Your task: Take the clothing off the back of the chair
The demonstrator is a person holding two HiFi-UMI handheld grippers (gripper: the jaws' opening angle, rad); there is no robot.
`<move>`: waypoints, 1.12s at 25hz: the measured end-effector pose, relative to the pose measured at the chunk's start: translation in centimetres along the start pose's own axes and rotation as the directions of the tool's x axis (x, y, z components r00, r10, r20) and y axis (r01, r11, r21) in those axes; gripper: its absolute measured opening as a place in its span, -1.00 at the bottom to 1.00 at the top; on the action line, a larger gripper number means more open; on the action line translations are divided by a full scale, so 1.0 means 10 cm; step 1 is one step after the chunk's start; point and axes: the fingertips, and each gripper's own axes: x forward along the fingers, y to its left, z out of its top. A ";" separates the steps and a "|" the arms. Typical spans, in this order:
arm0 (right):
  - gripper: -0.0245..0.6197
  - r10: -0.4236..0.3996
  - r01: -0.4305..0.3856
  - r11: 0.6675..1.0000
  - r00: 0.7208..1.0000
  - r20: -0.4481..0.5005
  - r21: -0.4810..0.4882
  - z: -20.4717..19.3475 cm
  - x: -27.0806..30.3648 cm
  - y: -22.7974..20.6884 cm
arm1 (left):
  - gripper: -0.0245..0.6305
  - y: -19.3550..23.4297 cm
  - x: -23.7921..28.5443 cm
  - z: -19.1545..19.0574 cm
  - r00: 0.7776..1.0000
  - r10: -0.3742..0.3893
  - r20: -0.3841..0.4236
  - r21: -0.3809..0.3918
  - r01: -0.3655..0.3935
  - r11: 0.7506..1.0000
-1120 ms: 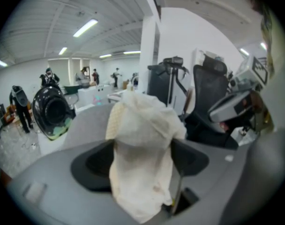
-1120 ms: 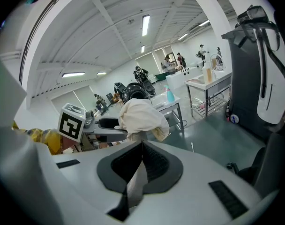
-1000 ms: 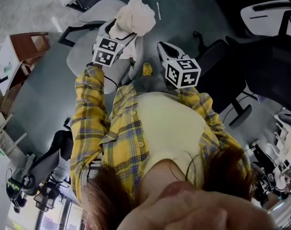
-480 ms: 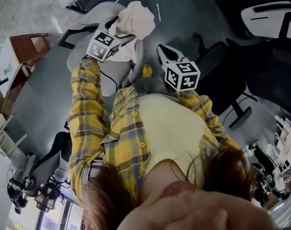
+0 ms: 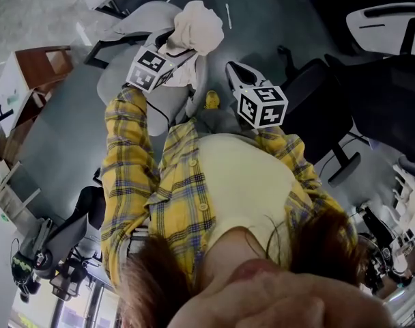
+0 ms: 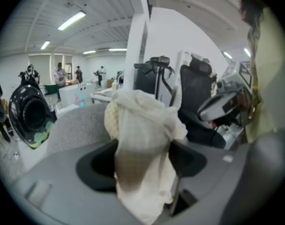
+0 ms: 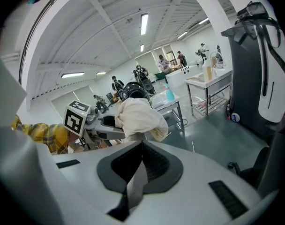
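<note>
A bunched cream piece of clothing (image 5: 197, 26) hangs over the light grey office chair (image 5: 125, 74). My left gripper (image 5: 177, 48) has it between its jaws. In the left gripper view the clothing (image 6: 142, 139) fills the gap of the left gripper (image 6: 142, 165); the jaws are closing and both pads touch the fabric. The chair's grey back (image 6: 74, 125) rises just behind it. My right gripper (image 5: 235, 70) hovers a little to the right, shut and empty. Its view shows the right gripper (image 7: 141, 146) with its pads together, facing the clothing (image 7: 138, 116) and the left gripper (image 7: 109, 122).
Black office chairs (image 5: 371, 94) stand to the right and a wooden cabinet (image 5: 37, 67) to the left. A small yellow object (image 5: 211, 100) lies on the grey floor near the chair. Several people and white tables (image 7: 203, 83) are far across the room.
My left gripper has tilted slightly, with the clothing still between its jaws. The right gripper has stayed where it was.
</note>
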 end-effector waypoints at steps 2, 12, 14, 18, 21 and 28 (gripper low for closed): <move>-0.88 -0.004 0.004 1.000 1.000 0.001 -0.003 0.00 0.00 0.03 | 0.04 -0.02 -0.02 0.00 1.000 0.005 0.006 0.000 -0.005 1.000; -0.88 -0.027 0.027 1.000 0.999 0.031 -0.009 0.01 -0.09 0.20 | -0.43 -0.07 -0.11 0.05 0.998 0.059 0.004 0.013 -0.059 0.998; -0.88 -0.033 0.033 0.999 0.999 0.038 -0.008 0.01 -0.11 0.23 | -0.51 -0.06 -0.14 0.05 0.997 0.077 -0.003 0.010 -0.077 0.997; -0.88 -0.039 0.040 0.999 0.998 0.053 -0.009 0.00 -0.15 0.29 | -0.62 -0.07 -0.17 0.06 0.992 0.125 -0.023 0.005 -0.125 0.992; -0.88 -0.041 0.042 0.999 0.997 0.063 -0.012 -0.02 -0.18 0.33 | -0.66 -0.11 -0.20 0.09 0.989 0.150 -0.016 -0.004 -0.150 0.989; -0.88 -0.049 0.051 0.999 0.995 0.082 -0.015 -0.08 -0.27 0.40 | -0.70 -0.14 -0.35 0.24 0.977 0.212 0.038 -0.044 -0.210 0.977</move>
